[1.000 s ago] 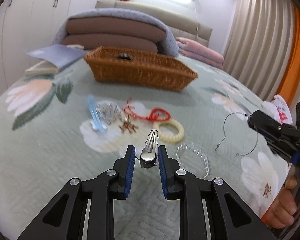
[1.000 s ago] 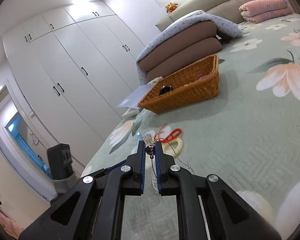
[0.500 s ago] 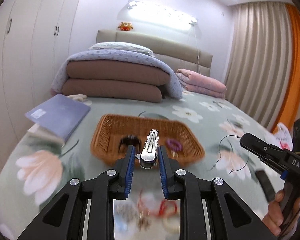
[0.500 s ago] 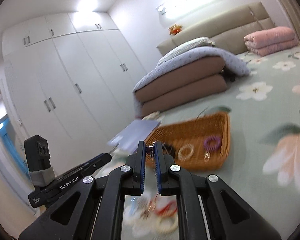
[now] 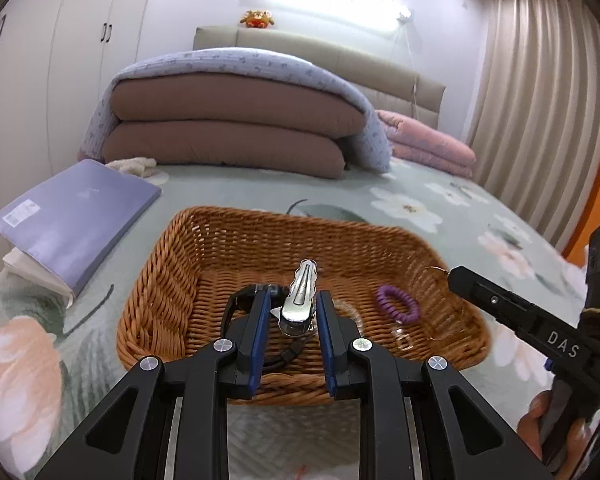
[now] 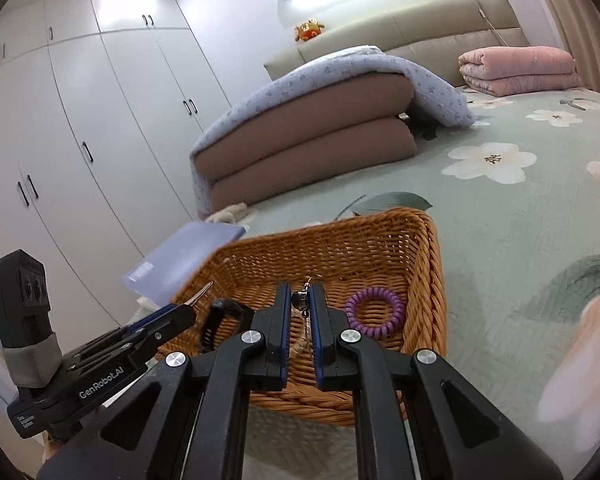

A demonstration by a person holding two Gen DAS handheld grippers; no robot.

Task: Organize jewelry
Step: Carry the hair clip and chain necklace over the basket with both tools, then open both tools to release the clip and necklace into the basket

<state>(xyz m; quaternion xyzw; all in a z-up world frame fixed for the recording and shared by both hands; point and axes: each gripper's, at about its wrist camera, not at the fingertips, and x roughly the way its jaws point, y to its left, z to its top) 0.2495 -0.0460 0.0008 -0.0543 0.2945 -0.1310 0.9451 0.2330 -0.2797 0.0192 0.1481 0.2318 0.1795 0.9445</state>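
Both over wicker basket point(image 5: 172, 280) for drop-off: left hand-held gripper point(image 5: 291, 312) clamps silver hair clip point(image 5: 300, 296) upright; right hand-held gripper point(image 6: 300, 306) pinches wire hoop earring point(image 6: 300, 300), dangling inside.

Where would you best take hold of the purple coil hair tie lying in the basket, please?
Pinch one side of the ring of the purple coil hair tie from straight above: it lies flat on the floor of the basket, whose high walls block a sideways approach.
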